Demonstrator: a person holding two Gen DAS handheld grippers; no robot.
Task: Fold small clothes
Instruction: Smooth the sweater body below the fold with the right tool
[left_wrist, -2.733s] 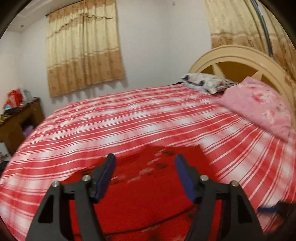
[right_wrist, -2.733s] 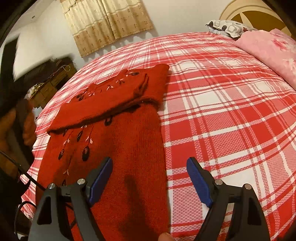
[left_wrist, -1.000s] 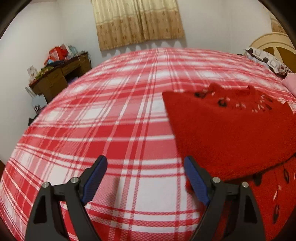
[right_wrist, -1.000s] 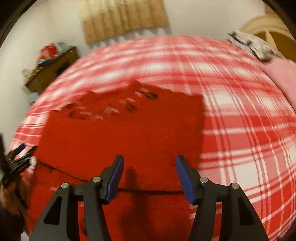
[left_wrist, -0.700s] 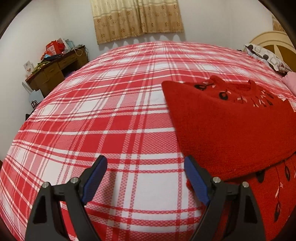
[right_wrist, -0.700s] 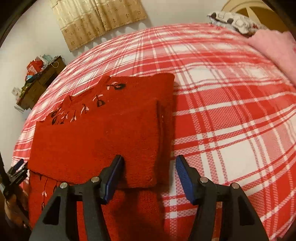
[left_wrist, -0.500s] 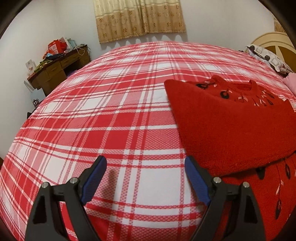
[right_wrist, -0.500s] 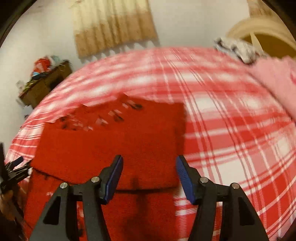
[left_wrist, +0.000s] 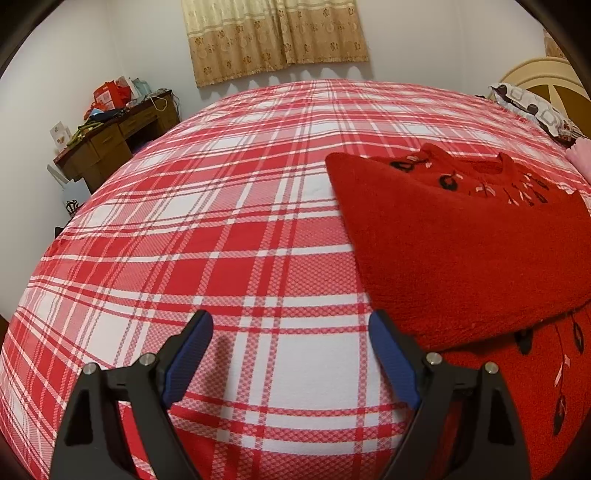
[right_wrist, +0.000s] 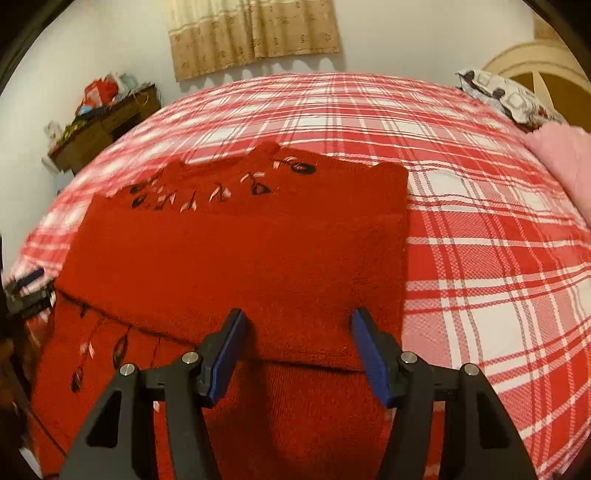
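Note:
A small red knitted sweater (right_wrist: 236, 254) with black and pink leaf embroidery lies flat on the red and white plaid bed (right_wrist: 480, 266), its sleeves folded across the chest. It also shows at the right of the left wrist view (left_wrist: 465, 243). My right gripper (right_wrist: 297, 328) is open and empty, just above the folded sleeve's lower edge. My left gripper (left_wrist: 290, 336) is open and empty over bare bedspread (left_wrist: 221, 236), its right finger by the sweater's left edge. The left gripper also shows at the far left of the right wrist view (right_wrist: 27, 290).
A wooden desk (left_wrist: 110, 144) with clutter stands by the wall left of the bed. Beige curtains (left_wrist: 273, 33) hang on the far wall. A patterned pillow (right_wrist: 506, 96) and a pink pillow (right_wrist: 561, 155) lie by the headboard (left_wrist: 550, 77) at right.
Both grippers came down from a raised view to just above the bed and stayed open. In the last second the left has held almost still; the right has shifted about over the folded sleeve.

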